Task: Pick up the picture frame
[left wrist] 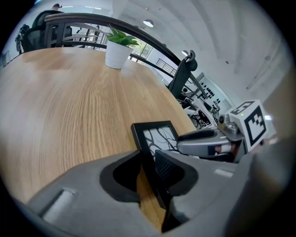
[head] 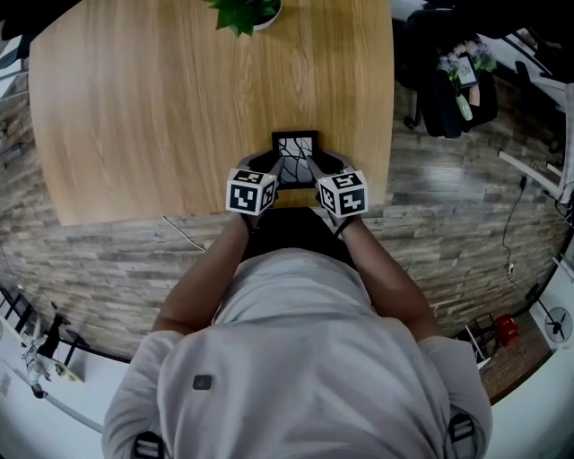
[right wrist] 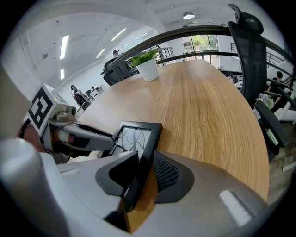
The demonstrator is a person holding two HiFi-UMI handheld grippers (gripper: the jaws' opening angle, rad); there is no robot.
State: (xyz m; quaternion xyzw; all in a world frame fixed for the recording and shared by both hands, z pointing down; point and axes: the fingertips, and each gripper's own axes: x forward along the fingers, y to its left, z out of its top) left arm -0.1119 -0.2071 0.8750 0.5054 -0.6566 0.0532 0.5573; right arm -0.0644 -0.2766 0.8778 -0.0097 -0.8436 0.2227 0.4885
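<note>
Two hand-held grippers close in on a black picture frame at the near edge of a wooden table, not far from its near right corner; the left gripper has the frame's left rail between its jaws, the right gripper the right rail; both pairs of jaws stand wide, with bare wood showing in the gap beside each rail, so neither is clamped on it; broad open tabletop runs from the frame to the left edge and to the far edge, where a potted plant stands, cut off at the top of the head view; an office chair stands just off the right edge; the frame's lower part is hidden behind the grippers from above, and whether it lies flat or leans back cannot be told; its picture shows only dark branching lines on white.
</note>
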